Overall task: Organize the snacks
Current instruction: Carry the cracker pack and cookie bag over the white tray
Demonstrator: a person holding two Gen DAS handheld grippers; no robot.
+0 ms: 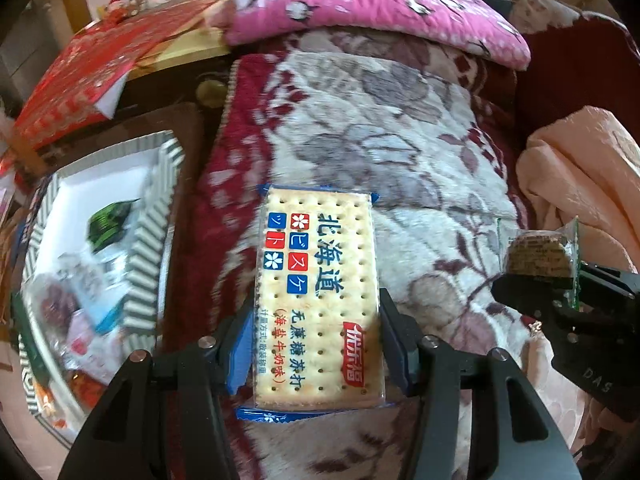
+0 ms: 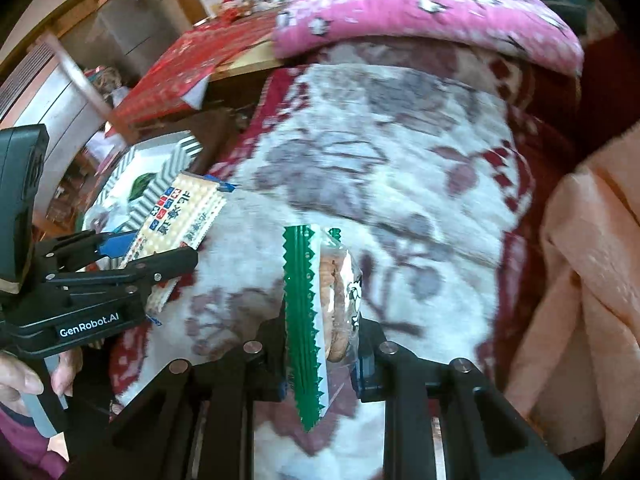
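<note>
The cracker pack (image 1: 318,296) is pale cream with dotted holes, blue lettering, red and blue squares, and blue wrapper ends. The biscuit packet (image 2: 320,312) has a green zigzag edge beside white, with a brown biscuit inside. The blanket (image 1: 400,140) is white with dark red and grey flowers. The cushion (image 1: 360,4) is pink with white dots. The box (image 1: 156,216) has grey-and-white striped walls.

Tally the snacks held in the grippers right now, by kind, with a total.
Soda cracker packs: 1, cracker pack in left hand-held gripper
Green-edged round biscuit packets: 1, biscuit packet in right hand-held gripper
Total: 2
</note>
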